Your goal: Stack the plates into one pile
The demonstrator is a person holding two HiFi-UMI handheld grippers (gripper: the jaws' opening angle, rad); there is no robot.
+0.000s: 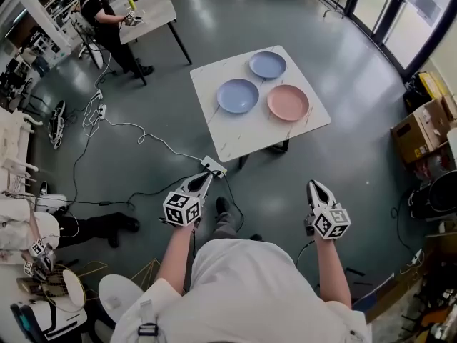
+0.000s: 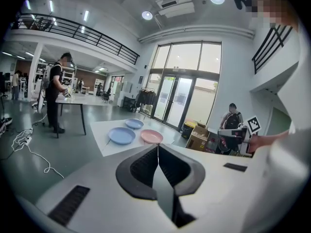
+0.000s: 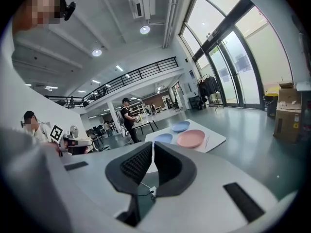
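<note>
We see three round, shallow plates with smooth, matte-looking faces and raised rims lying apart on a square table whose white top carries faint grey veining like marble. The nearer blue plate sits towards the table's left side. The farther blue plate lies beyond it near the far corner, and the pink plate is on the right. None of them overlaps another, though the gaps between them are small. The table stands on a glossy grey-green floor, across which a thin white cable snakes.

Both tools hang over that floor, well short of the table and well apart from every plate. The left gripper has a pale, smooth plastic body and a marker cube printed with black-and-white squares. In its own view we find the two black, ribbed pads pressed flat against each other along one thin seam, with nothing between them.

The right gripper is built the same way (its cube sits just above the person's wrist). Its dark ribbed pads meet at the tips, so the jaws are closed and empty.

Cardboard boxes stand at the right edge of the room.
</note>
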